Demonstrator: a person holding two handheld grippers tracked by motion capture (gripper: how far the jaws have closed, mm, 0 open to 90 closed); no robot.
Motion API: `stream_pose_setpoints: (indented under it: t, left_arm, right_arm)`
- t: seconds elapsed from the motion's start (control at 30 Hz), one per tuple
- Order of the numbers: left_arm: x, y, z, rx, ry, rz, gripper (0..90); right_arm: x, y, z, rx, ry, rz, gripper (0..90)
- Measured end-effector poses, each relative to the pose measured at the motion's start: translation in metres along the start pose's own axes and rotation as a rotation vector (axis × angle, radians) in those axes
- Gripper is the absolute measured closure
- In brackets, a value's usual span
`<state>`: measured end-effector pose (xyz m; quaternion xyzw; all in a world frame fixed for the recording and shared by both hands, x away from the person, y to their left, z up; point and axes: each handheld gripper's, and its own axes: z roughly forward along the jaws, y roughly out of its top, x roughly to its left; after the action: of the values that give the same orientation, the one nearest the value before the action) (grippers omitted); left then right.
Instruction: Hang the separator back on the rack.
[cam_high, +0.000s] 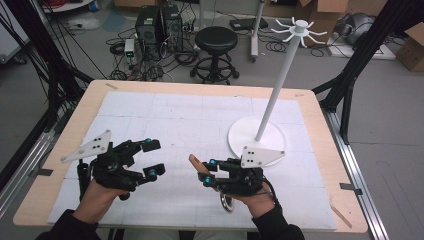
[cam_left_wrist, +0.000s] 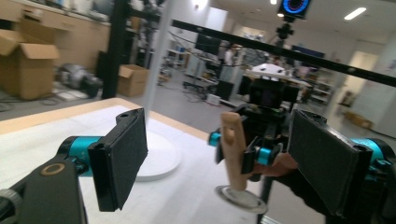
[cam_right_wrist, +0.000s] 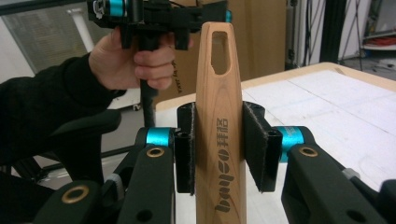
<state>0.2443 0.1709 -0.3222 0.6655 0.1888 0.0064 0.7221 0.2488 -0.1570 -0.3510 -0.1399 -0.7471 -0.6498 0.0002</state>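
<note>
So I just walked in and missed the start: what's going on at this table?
A person at the table holds a hand-held gripper in each hand. The right hand-held gripper is shut on a light wooden utensil handle with a slot hole near its end, held upright above the white gridded mat. The left hand-held gripper is open and holds nothing, with its jaws pointing toward the handle. A white stand with a round base, a tall pole and hooks on top stands on the mat's right side.
</note>
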Motion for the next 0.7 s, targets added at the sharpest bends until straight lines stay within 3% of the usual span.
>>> stream_pose_setpoints:
  t: [0.23,0.43,0.7]
  left_arm:
    - [-0.003,-0.001,0.020,0.014,-0.061,-0.014,21.1]
    - [-0.005,-0.001,0.029,0.014,-0.136,-0.010,35.1]
    - [-0.003,-0.002,0.033,0.006,-0.168,-0.012,44.0]
  right_arm:
    - [0.005,0.002,0.005,-0.029,0.041,-0.007,67.1]
    - [0.007,0.004,0.010,-0.039,0.074,-0.001,67.1]
    - [0.008,0.005,0.012,-0.045,0.099,-0.006,67.1]
